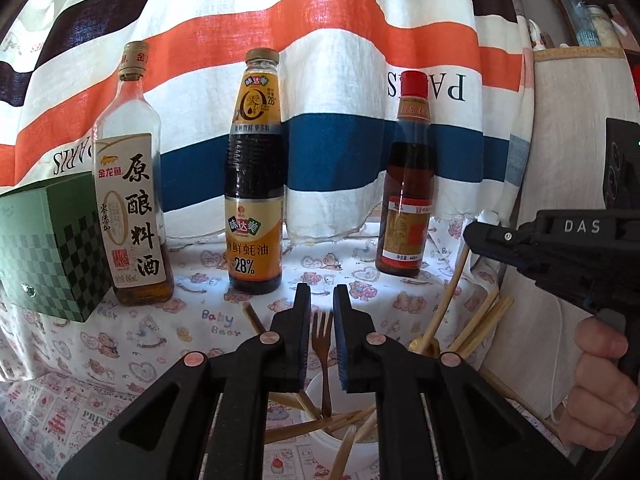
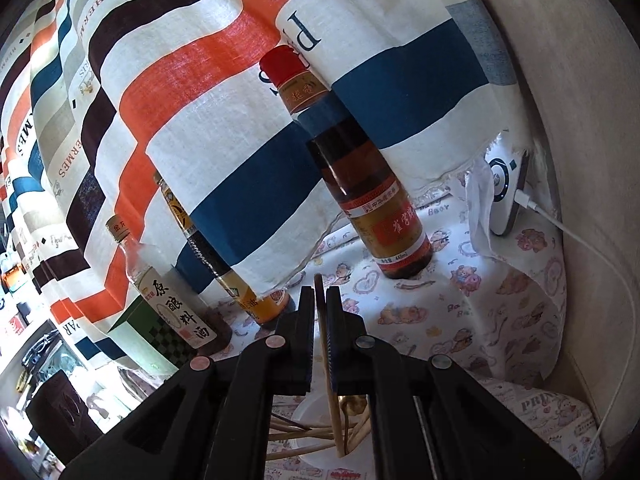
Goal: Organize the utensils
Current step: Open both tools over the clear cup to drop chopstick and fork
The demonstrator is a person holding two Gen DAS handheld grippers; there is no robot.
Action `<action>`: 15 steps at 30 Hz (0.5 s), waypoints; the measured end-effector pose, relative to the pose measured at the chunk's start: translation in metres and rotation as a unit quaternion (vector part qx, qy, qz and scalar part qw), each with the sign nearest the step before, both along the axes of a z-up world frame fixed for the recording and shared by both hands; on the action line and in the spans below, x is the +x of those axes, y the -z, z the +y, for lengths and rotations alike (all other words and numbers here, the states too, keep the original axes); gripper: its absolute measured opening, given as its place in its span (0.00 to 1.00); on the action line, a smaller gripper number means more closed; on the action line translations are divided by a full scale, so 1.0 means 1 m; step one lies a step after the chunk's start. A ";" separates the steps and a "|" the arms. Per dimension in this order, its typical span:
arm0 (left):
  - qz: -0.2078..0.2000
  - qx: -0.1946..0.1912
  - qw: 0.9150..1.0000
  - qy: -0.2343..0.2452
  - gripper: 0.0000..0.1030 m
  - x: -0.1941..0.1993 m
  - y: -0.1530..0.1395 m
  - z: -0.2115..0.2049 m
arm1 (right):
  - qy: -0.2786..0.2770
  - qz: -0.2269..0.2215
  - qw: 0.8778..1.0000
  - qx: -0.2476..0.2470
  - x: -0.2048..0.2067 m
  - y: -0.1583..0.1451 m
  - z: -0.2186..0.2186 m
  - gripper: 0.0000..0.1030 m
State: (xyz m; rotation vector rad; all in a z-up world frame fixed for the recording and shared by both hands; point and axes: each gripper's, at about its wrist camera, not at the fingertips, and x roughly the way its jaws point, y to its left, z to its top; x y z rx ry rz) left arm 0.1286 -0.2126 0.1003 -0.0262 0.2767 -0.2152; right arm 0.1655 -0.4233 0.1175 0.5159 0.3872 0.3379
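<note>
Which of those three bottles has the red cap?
The small amber bottle standing farthest right in the left wrist view. The clear wine bottle and the dark oyster sauce bottle both have gold caps.

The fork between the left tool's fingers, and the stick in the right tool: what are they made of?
The fork looks like dark wood or bamboo: matte brown, no metallic glint, though coated metal is possible. The stick between the right tool's pads looks like pale bamboo or wood, tan and unpolished, like the chopsticks in the white cup.
</note>
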 end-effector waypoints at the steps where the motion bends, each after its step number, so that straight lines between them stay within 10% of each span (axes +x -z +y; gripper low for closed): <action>1: 0.000 0.001 1.000 0.000 0.18 -0.001 -0.003 0.002 | -0.001 0.000 1.000 -0.001 -0.001 -0.001 0.001 0.16; 3: -0.009 0.005 1.000 -0.004 0.20 -0.005 -0.009 0.007 | 0.004 -0.010 1.000 -0.005 -0.005 -0.004 0.003 0.32; 15: -0.079 0.012 0.996 -0.046 0.69 -0.069 -0.051 0.080 | 0.013 -0.068 0.995 -0.069 -0.042 -0.033 0.036 0.49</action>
